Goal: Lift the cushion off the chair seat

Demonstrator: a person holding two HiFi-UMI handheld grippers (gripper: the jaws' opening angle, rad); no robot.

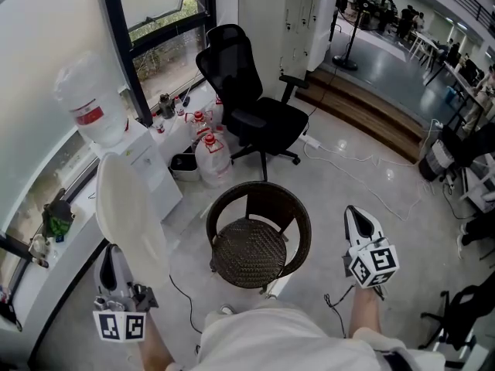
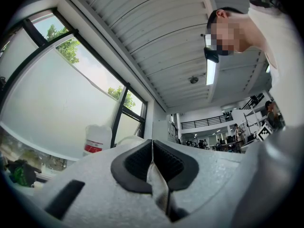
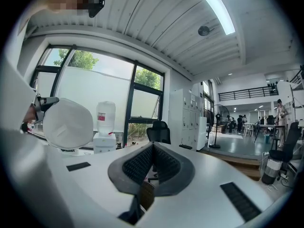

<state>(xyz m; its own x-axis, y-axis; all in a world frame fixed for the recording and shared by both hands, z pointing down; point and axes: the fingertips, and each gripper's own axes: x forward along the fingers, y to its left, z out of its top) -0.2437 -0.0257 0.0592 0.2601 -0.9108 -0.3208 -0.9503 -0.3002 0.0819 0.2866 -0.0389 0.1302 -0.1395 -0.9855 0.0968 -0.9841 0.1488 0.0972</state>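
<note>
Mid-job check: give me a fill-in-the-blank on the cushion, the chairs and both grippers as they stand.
The gripper shut on the white cushion is the person's ___ one.
The right gripper has its jaws ___, with nothing between them.
The wicker chair has ___ lying on its seat.
Behind it stands a ___ office chair.
Missing words: left; shut; nothing; black.
</note>
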